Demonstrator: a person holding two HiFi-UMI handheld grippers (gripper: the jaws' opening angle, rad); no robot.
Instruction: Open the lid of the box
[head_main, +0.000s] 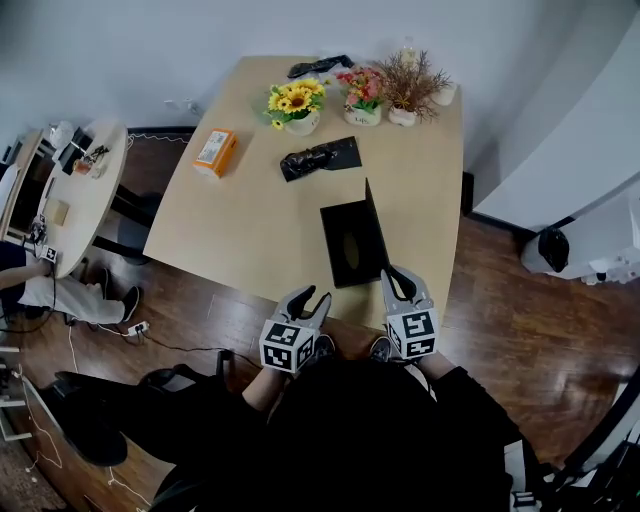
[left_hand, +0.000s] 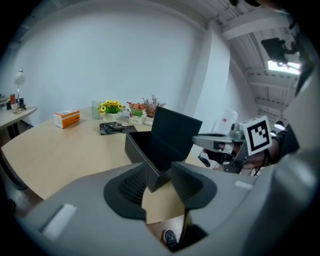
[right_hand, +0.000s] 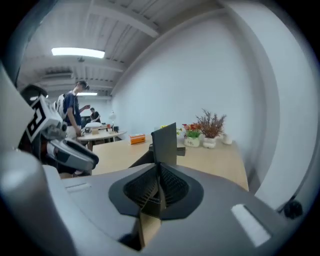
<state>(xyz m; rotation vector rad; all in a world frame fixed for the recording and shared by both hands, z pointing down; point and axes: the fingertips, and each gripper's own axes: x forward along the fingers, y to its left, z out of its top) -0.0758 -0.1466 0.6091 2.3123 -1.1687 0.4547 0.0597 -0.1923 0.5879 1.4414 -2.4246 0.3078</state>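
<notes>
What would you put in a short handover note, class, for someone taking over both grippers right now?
Left gripper: jaws slightly apart, holding nothing, just short of the near corner of the box.
Right gripper: jaws together, beside the near end of the lid; it appears to grip nothing.
Things: the box sits near the front edge of the table, with the lid standing upright along its right side.
Done: the lid is open.
Left: nothing obvious, probably only drawing both grippers clear.
</notes>
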